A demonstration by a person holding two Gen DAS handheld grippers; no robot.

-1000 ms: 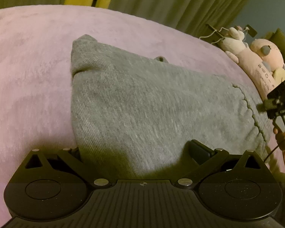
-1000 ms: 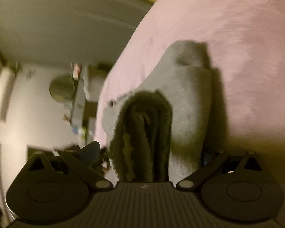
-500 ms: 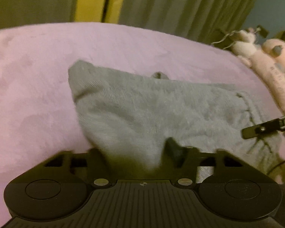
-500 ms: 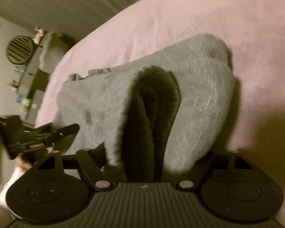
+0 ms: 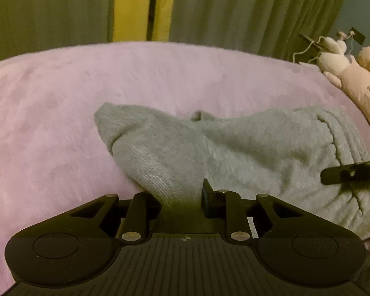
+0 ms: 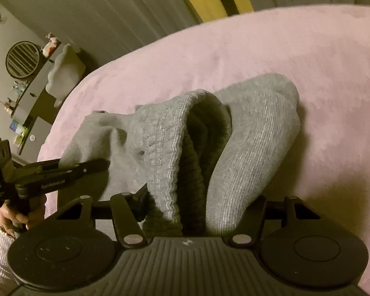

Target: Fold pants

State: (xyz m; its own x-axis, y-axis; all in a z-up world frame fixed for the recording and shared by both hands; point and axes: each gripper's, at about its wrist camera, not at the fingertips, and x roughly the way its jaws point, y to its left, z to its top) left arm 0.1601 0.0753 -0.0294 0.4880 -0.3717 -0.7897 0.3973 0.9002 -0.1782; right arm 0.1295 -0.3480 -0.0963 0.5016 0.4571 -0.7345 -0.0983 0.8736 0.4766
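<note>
We're looking across a pink plush bedspread (image 5: 61, 113) in dim, warm light. Behind it hang grey-green curtains (image 5: 246, 12), parted on a yellow strip (image 5: 130, 7). Pink soft toys (image 5: 352, 74) sit at the bed's edge, and beyond it a round slatted fan (image 6: 22, 59) stands by a cluttered shelf (image 6: 24, 103).

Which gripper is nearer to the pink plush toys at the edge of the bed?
The right gripper: it grips the waistband of the gray pants just below the plush toys. The left gripper grips the opposite end.
</note>
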